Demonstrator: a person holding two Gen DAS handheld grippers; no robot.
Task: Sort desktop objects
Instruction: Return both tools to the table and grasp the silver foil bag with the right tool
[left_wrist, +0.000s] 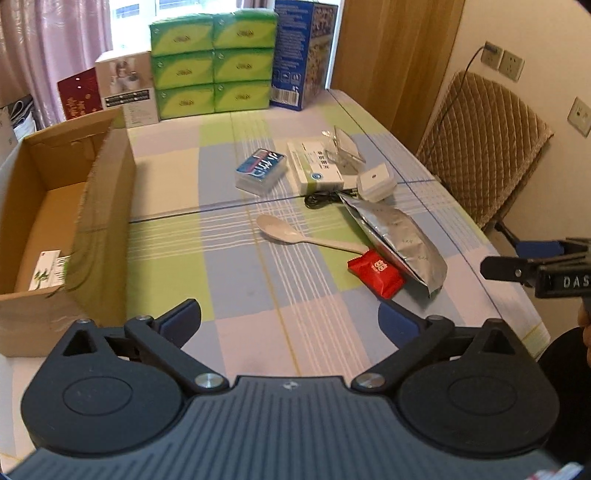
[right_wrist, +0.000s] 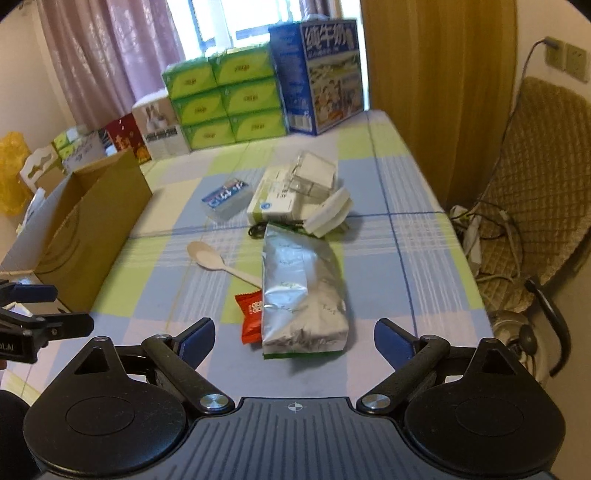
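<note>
My left gripper (left_wrist: 290, 317) hangs open and empty over the checked tablecloth, beside the open cardboard box (left_wrist: 103, 221), which holds a small white-green carton (left_wrist: 48, 269). My right gripper (right_wrist: 295, 332) is open too, its fingers either side of the near end of a silver foil bag (right_wrist: 303, 288) without touching it. A red snack packet (right_wrist: 251, 314) and a pale spoon (right_wrist: 218, 258) lie partly under the bag's left side. Farther back lie a blue card case (right_wrist: 227, 197), a white-green medicine box (right_wrist: 273, 199), a clear plastic box (right_wrist: 314, 173), a small white case (right_wrist: 330, 214) and a black cable (right_wrist: 258, 229).
Green tissue packs (left_wrist: 214, 59), a blue milk carton (left_wrist: 303, 51) and smaller boxes line the table's far edge. A quilted chair (left_wrist: 487, 147) stands past the right edge. The right gripper's fingers (left_wrist: 517, 267) show at the right of the left wrist view.
</note>
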